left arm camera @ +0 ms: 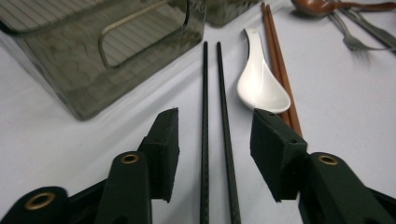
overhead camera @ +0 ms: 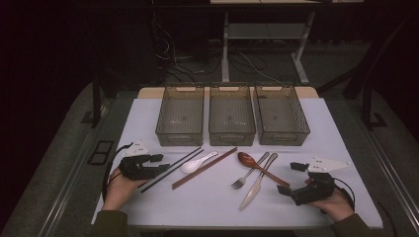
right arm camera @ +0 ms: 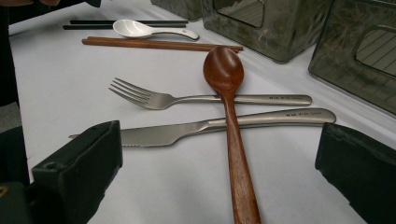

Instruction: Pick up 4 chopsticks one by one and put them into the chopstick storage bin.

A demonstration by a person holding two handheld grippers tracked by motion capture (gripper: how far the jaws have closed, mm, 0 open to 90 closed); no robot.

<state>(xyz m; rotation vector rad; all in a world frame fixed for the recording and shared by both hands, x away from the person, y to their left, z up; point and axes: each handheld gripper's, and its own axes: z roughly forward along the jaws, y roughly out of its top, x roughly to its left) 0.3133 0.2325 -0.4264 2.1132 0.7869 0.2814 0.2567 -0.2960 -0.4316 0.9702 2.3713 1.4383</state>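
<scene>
Three bins (overhead camera: 232,118) (smoky, see-through) stand side by side, seemingly empty.

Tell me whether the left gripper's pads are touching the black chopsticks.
Apart. The left gripper view shows table gaps between the black chopsticks and both left gripper pads.

Three smoky translucent plastic bins (overhead camera: 232,118) walled off the table's far side. Bare white tabletop (overhead camera: 197,205) lay open along the near edge, while a white ceramic spoon (left arm camera: 261,84) crowded the slim black chopsticks (left arm camera: 212,130).
</scene>
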